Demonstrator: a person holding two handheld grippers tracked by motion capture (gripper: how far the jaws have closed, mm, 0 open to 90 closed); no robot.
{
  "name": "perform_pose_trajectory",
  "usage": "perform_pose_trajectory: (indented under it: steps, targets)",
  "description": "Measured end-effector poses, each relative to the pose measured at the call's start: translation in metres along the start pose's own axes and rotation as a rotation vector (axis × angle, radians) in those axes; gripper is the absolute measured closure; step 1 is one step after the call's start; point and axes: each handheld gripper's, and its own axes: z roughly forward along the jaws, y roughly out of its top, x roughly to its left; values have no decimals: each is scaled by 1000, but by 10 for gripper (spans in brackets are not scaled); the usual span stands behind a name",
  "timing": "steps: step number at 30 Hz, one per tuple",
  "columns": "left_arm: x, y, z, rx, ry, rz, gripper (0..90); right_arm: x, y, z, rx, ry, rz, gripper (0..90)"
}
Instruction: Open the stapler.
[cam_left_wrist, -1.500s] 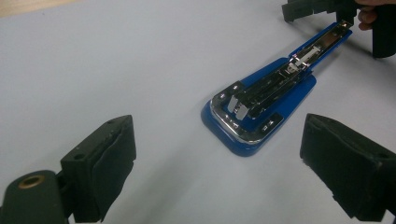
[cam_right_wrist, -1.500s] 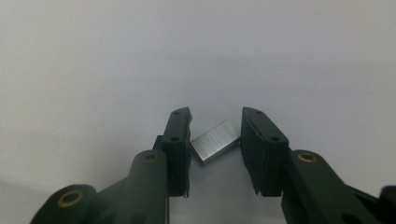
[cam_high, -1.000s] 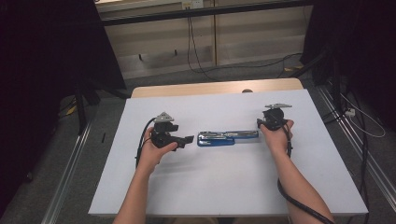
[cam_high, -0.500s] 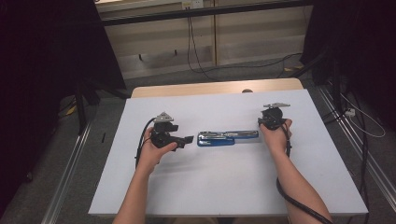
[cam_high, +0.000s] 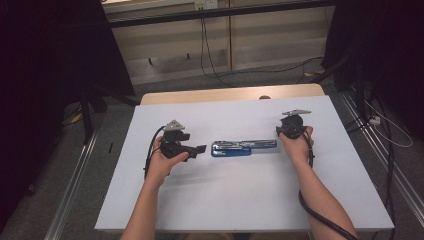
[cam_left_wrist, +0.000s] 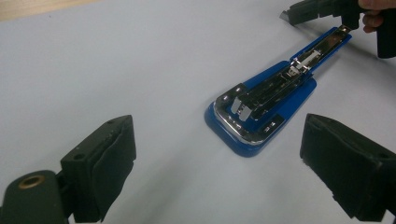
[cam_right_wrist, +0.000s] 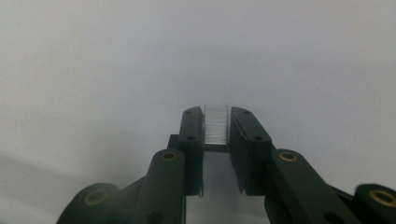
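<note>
Right gripper (cam_right_wrist: 216, 122) at frame centre, level, jaws just closed on staple strip (cam_right_wrist: 216, 125). Left gripper (cam_left_wrist: 219, 154) wide; open blue stapler (cam_left_wrist: 261, 105) just beyond, centre-right.

Only the opened stapler (cam_high: 243, 147) blocks the white tabletop (cam_high: 240, 200) between both hands.

Staple strip (cam_right_wrist: 216, 122) between right gripper (cam_right_wrist: 216, 128) pads — lower end hidden, blurred.
</note>
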Motion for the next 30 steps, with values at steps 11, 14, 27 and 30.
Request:
perform_pose_trajectory:
  steps: [11, 14, 27, 30]
  targets:
    - [1, -1, -4, 0, 7, -1, 106, -6, 3, -1, 12, 54, 25, 798]
    - [2, 0, -5, -7, 3, -4, 106, -6, 7, -6, 9, 65, 10, 798]
    - [1, 0, -10, -20, -2, 0, 105, 8, 25, -31, -29, 160, -80, 798]
    - [1, 0, -12, -18, 1, -4, 104, 12, 29, -36, -35, 186, -99, 798]
